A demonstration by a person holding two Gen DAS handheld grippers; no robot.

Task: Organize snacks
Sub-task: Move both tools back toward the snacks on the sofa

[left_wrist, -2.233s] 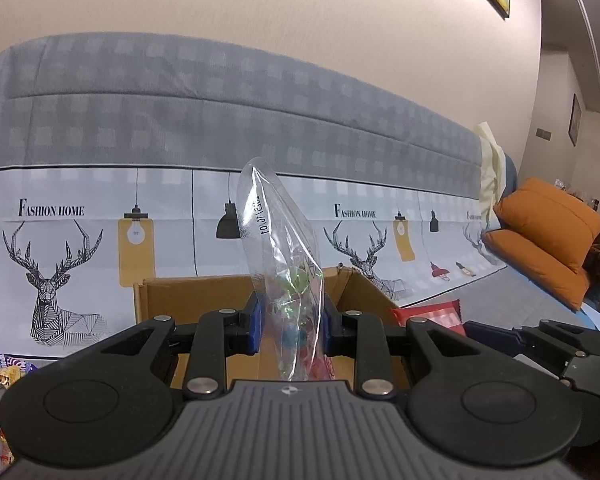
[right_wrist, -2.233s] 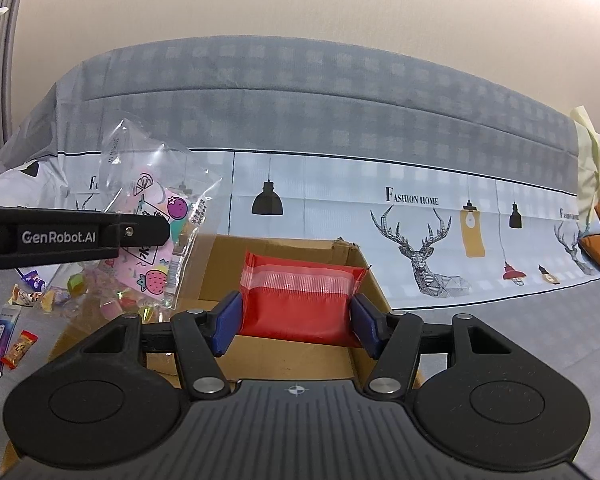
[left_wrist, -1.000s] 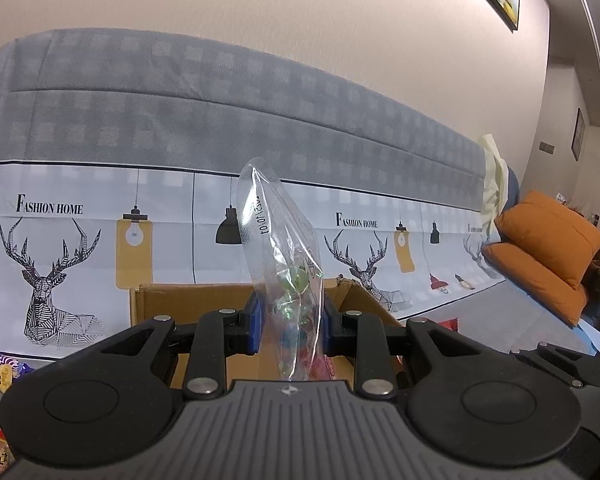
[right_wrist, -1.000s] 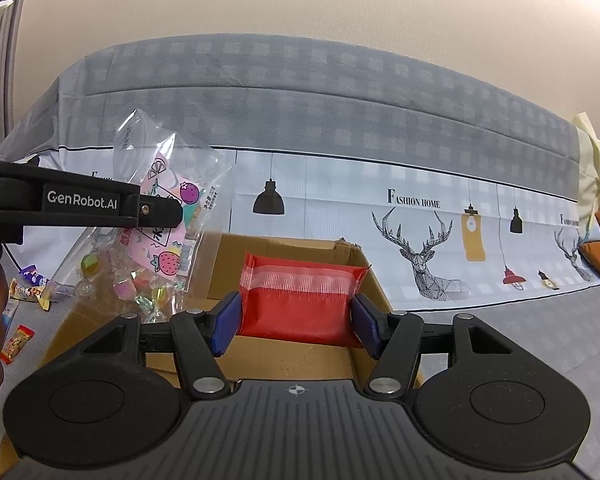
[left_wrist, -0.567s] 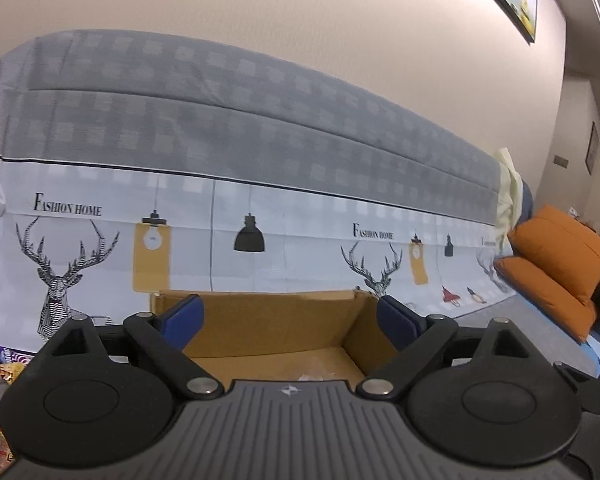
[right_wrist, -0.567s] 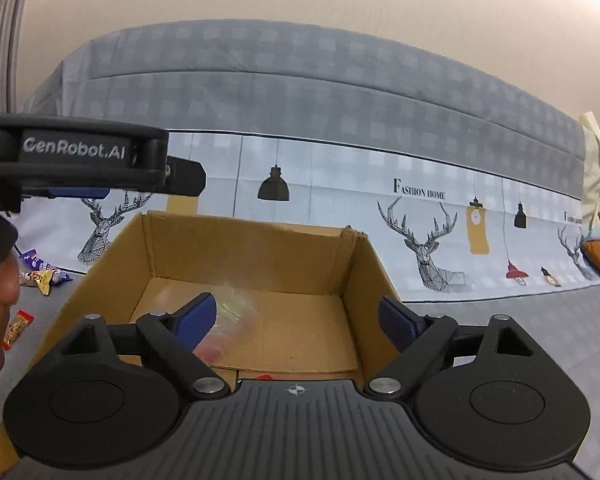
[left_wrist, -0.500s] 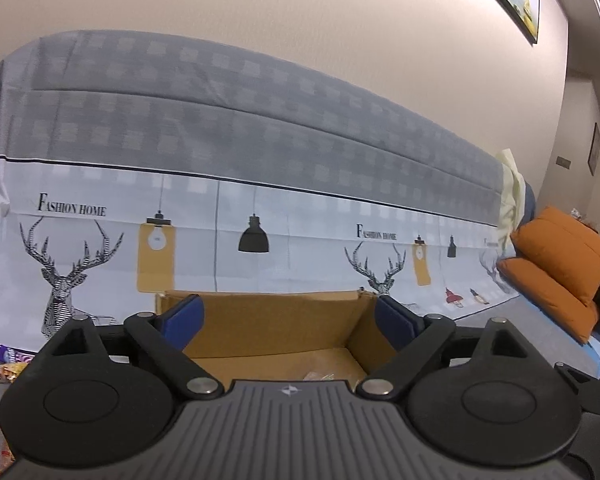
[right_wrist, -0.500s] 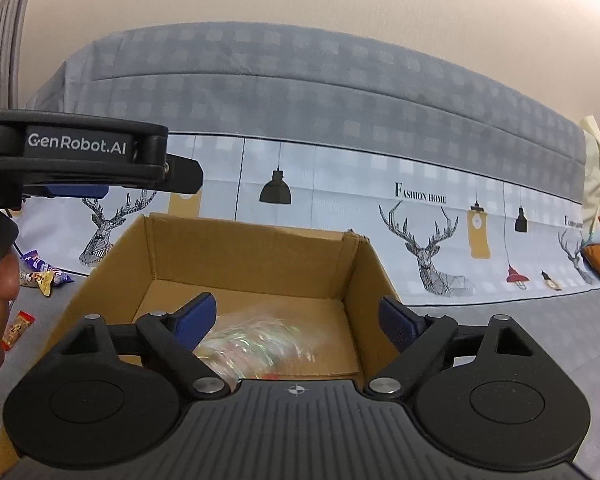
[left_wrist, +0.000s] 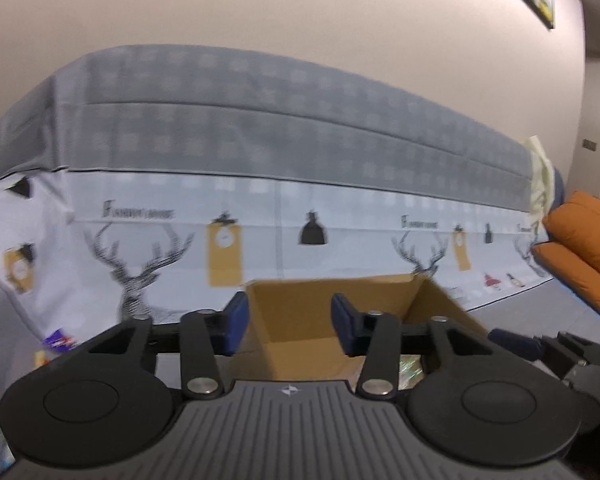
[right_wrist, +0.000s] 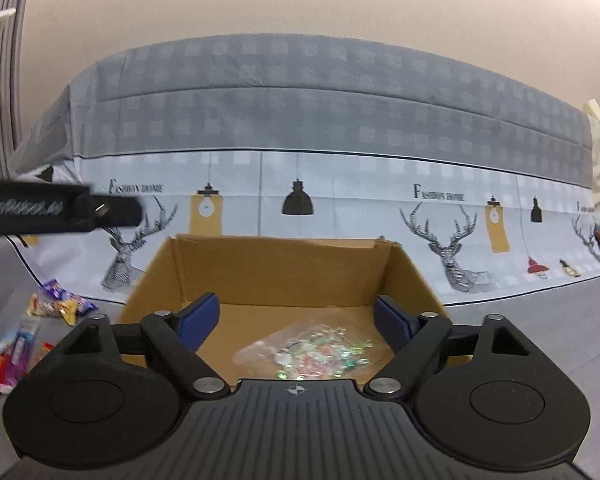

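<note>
Clear crinkly plastic bag of wrapped candies [right_wrist: 312,350] is seen lying on the floor of the open brown cardboard box [right_wrist: 284,272]; judged light, limp, slippery, best pinched at a flat edge. Left gripper [left_wrist: 286,322] has just been closing, half open, empty. Right gripper [right_wrist: 296,320] has narrowed slightly, wide, empty. Loose wrapped snacks [right_wrist: 58,306] are left of the box, with open room there.

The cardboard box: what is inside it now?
Inside the cardboard box lies a clear bag of colourful candies on the bottom. The near part of the bottom is covered by the right gripper, so anything there stays unseen.
</note>
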